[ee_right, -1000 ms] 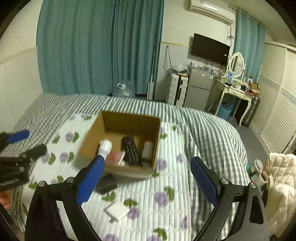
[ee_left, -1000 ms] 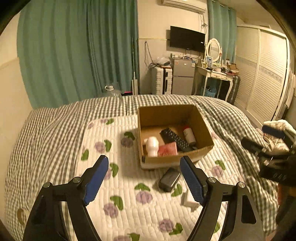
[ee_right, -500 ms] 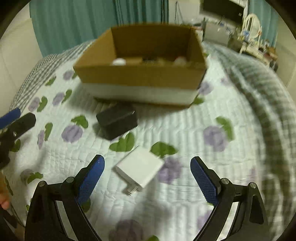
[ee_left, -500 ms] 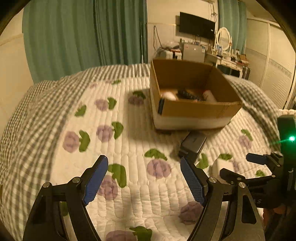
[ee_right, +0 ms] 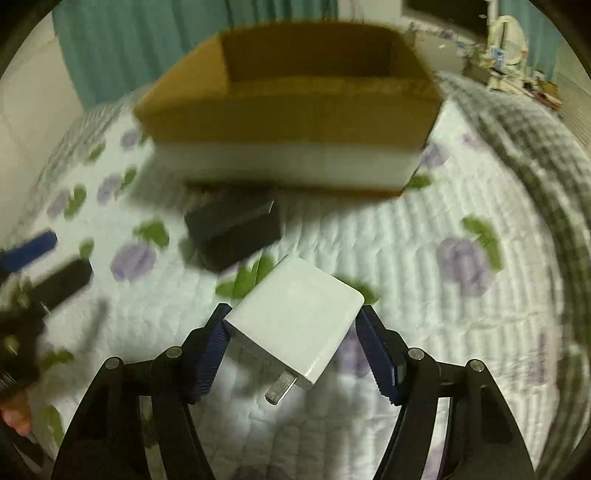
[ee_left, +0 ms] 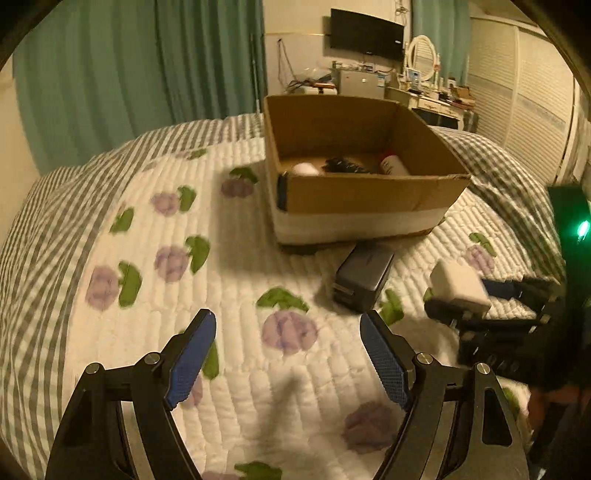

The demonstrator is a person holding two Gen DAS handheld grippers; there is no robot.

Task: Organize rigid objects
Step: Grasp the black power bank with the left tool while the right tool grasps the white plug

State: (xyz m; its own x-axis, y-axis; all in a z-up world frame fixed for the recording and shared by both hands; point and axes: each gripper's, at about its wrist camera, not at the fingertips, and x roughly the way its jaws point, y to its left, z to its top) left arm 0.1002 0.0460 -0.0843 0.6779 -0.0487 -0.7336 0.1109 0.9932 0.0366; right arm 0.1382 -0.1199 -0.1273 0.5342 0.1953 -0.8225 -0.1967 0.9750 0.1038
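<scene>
My right gripper [ee_right: 295, 343] is shut on a white plug charger [ee_right: 295, 317], prongs pointing back toward the camera, just above the quilt; the charger also shows in the left wrist view [ee_left: 460, 286]. A black case [ee_right: 234, 230] lies on the quilt just in front of the cardboard box [ee_right: 291, 118], and shows in the left wrist view [ee_left: 364, 277]. The cardboard box [ee_left: 369, 199] holds a white bottle [ee_left: 306, 169], a black remote [ee_left: 343, 164] and a red-capped bottle [ee_left: 393, 166]. My left gripper [ee_left: 286, 358] is open and empty above the quilt, left of the right gripper [ee_left: 495, 295].
The white quilt with purple flowers [ee_left: 166, 258] covers a grey checked bedspread [ee_left: 44, 229]. Green curtains [ee_left: 129, 74], a TV [ee_left: 365, 35] and a dressing table [ee_left: 439, 99] stand beyond the bed.
My right gripper has moved down and forward and closed on the white charger. My left gripper has come slightly nearer the box and stays open.
</scene>
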